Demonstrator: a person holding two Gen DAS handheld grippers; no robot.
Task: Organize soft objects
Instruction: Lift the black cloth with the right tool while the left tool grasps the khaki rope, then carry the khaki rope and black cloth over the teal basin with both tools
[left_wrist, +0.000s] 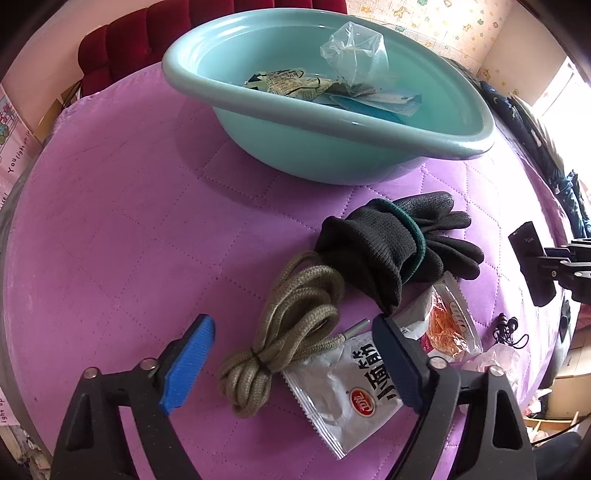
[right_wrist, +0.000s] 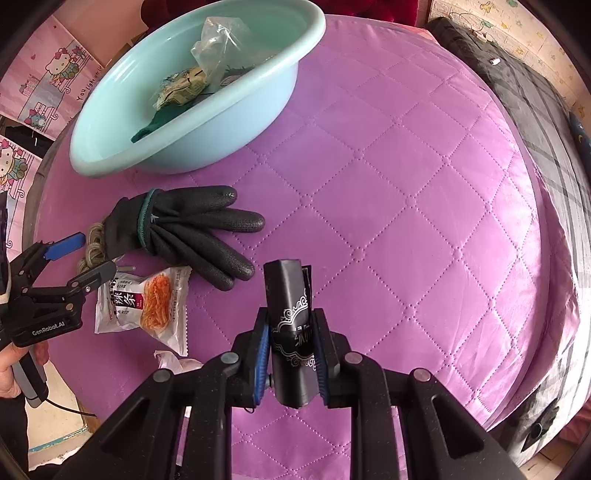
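Pinching a black packet (right_wrist: 291, 332) with white swirls on it, the right gripper (right_wrist: 291, 339) has its two blue pads pressed against the packet's sides. The packet sticks up above the purple quilt (right_wrist: 406, 203).

The left gripper (left_wrist: 291, 363) is spread wide, with nothing between its blue pads (left_wrist: 188, 363). It hangs low over a bundle of tan cord (left_wrist: 291, 332). One finger sits over a white snack bag (left_wrist: 343, 391) with big black letters. Just beside that bag lies a clear bag of orange strips (left_wrist: 448, 321). A black glove (left_wrist: 399, 240) with a green cuff lies just past the cord and touches it. A little black earphone wire (left_wrist: 508, 330) lies near the quilt's edge.

Farther back sits a big light blue tub (left_wrist: 258, 103) on the quilt. Inside it is a crumpled clear plastic bag (left_wrist: 352, 51), standing up above the other things. Beside it lies a folded cloth with a printed pattern (left_wrist: 291, 83). Some flat blue things (left_wrist: 369, 103) lie on the bottom near the front wall. From the right camera, something dark green (right_wrist: 155, 123) shows inside the tub too.

A dark red cushion (left_wrist: 110, 48) stands behind the tub. A pink cartoon cat poster (right_wrist: 48, 74) hangs on the wall. A dark checked blanket (right_wrist: 517, 92) lies along the far side of the quilt.
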